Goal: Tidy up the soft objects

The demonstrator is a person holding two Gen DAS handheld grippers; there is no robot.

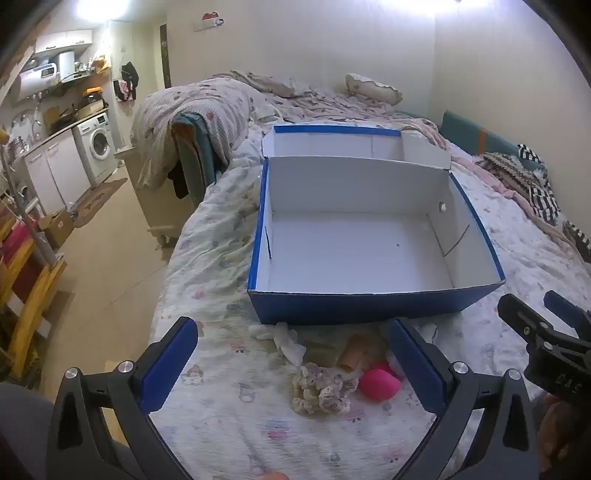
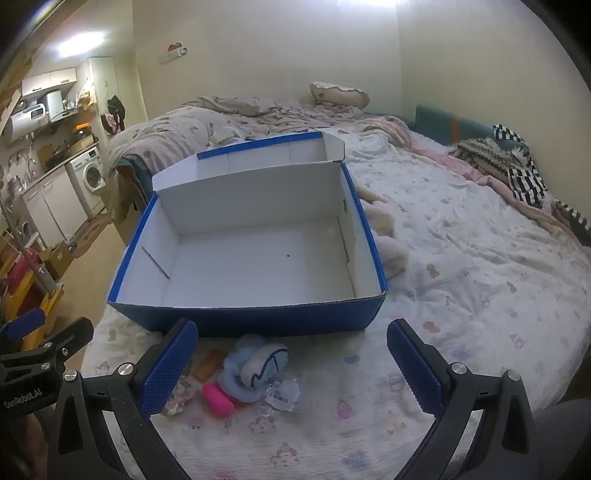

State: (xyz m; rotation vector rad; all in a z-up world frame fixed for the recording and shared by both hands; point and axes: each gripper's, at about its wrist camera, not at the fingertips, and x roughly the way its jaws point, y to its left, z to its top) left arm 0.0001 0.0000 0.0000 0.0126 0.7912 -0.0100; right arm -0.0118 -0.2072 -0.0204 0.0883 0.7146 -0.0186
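Blue box (image 1: 369, 302) sits empty on bed (image 2: 461, 258); both grippers (image 1: 291, 360) (image 2: 291, 360) spread open, holding nothing, soft items (image 2: 255, 365) awaiting pickup.

Both views are being lit from overhead by ceiling lights (image 1: 92, 11), blown out to white glare. A yellowish cast is being given. Soft shadows are being thrown beside the box (image 2: 243, 317). Edges are being bent and darkened by fisheye distortion.
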